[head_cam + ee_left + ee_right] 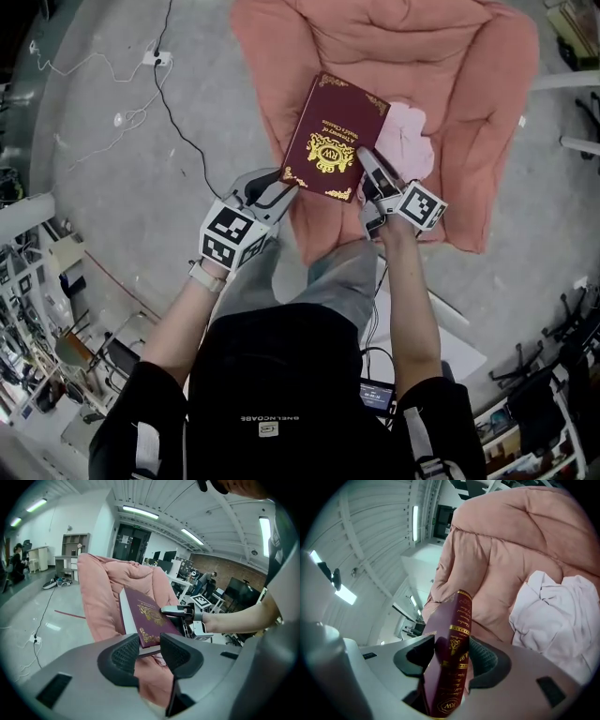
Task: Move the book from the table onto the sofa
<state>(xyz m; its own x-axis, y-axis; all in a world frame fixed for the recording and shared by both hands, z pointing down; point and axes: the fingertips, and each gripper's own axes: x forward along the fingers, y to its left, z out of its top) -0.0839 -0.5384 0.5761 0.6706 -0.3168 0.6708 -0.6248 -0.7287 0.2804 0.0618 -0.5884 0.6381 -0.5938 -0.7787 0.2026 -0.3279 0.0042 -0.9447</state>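
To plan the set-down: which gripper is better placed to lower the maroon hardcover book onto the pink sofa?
Probably right. The right gripper clamps the maroon hardcover book deep across its spine; the left gripper pinches only a corner.

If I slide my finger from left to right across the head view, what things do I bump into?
white power socket → left gripper → book → right gripper. The pink sofa lies under most of them, so it has no place in the order.
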